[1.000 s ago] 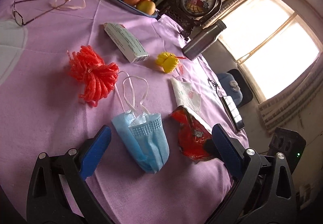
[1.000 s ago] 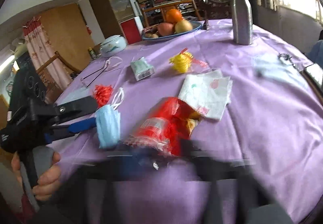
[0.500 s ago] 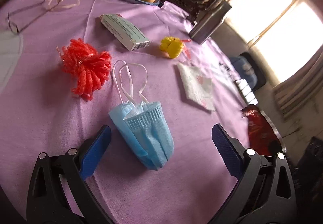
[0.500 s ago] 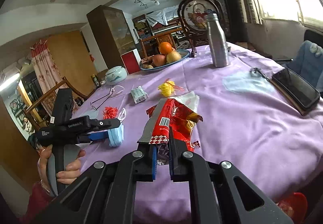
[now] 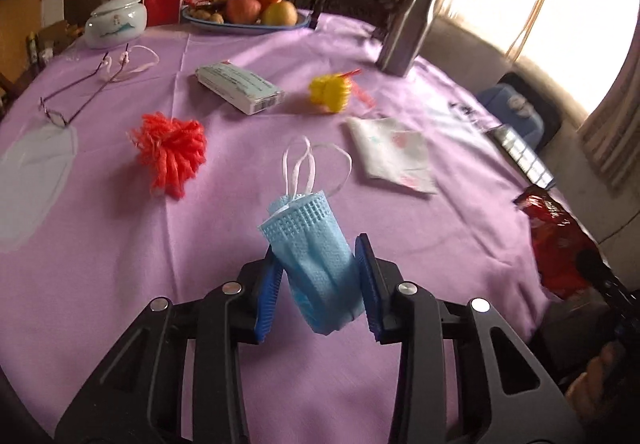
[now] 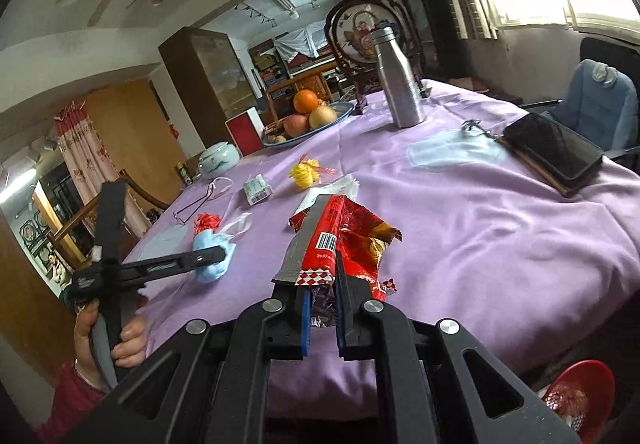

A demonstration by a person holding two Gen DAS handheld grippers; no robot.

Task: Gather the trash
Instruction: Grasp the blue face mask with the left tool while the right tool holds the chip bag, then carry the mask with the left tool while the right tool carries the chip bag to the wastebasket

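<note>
Left tool (image 5: pixel 320 280) has closed on the blue mask (image 5: pixel 316 268)

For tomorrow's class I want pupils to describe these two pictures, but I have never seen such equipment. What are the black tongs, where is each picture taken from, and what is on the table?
No robot here: a person holds a two-finger gripper in each hand, with a wide-angle camera on each looking along its fingers. One picture comes from the left gripper, which is shut on a blue face mask. The other comes from the right gripper, shut on a red snack wrapper. On the purple tablecloth lie a red net ball, a yellow net ball, a folded napkin, a small box, glasses, a fruit bowl, a metal bottle and a phone.
</note>
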